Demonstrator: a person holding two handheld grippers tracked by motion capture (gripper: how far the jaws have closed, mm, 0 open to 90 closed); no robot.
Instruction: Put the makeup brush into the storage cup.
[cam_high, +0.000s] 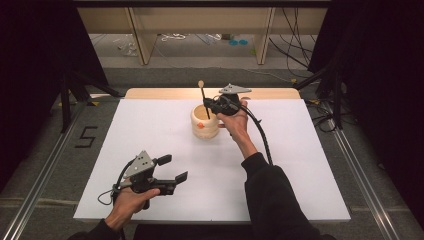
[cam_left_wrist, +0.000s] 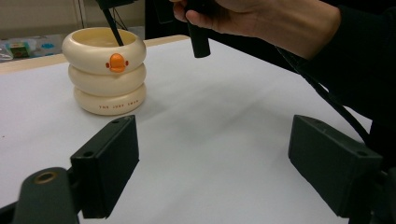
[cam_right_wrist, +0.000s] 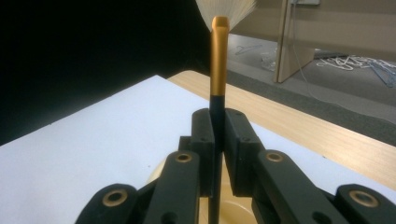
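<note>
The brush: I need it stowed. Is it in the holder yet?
Partly: the brush stands with its handle end inside the holder, clamped in the right gripper.

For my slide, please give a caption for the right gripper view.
Right gripper shut on a brush with a gold ferrule, bristles upward, above the cream holder.

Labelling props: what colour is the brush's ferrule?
Gold on the brush, above a black handle; clearest in the right gripper view.

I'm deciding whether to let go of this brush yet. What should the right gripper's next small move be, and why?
Probably lower it a little, then open. The right gripper is shut on the brush, whose black handle already dips into the cream holder; whether it rests on the bottom cannot be seen.
</note>
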